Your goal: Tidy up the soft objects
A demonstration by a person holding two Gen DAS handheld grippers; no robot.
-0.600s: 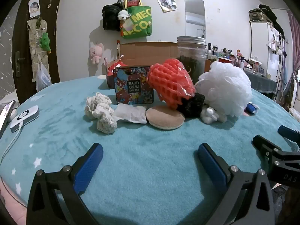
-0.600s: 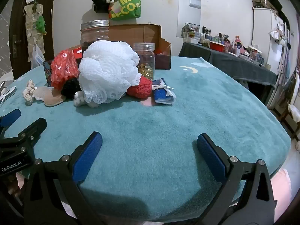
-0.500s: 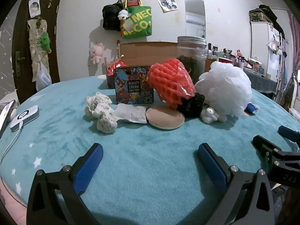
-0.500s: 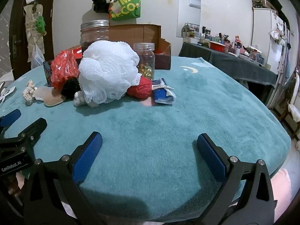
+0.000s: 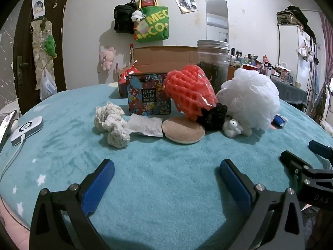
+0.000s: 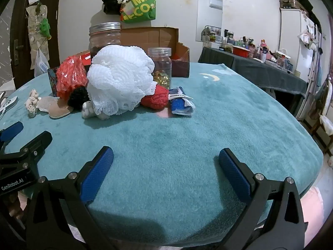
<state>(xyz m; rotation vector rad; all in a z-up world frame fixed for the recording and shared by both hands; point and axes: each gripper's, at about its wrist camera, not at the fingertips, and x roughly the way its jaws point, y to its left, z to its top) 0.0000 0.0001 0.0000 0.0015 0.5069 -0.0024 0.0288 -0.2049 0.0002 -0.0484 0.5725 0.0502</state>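
Both grippers (image 5: 166,177) (image 6: 166,162) spread wide, red yarn ball (image 6: 155,99) only in right view.

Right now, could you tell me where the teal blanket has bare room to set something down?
The teal blanket lies bare to the right of the blue packet and between the pile and both open grippers: left gripper, right gripper. The strip from the crochet lump to the white bath pouf is crowded.

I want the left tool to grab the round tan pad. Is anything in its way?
Nothing visible. Only bare teal cover lies between the open left tool and the pad; the other soft things sit beside or behind it.
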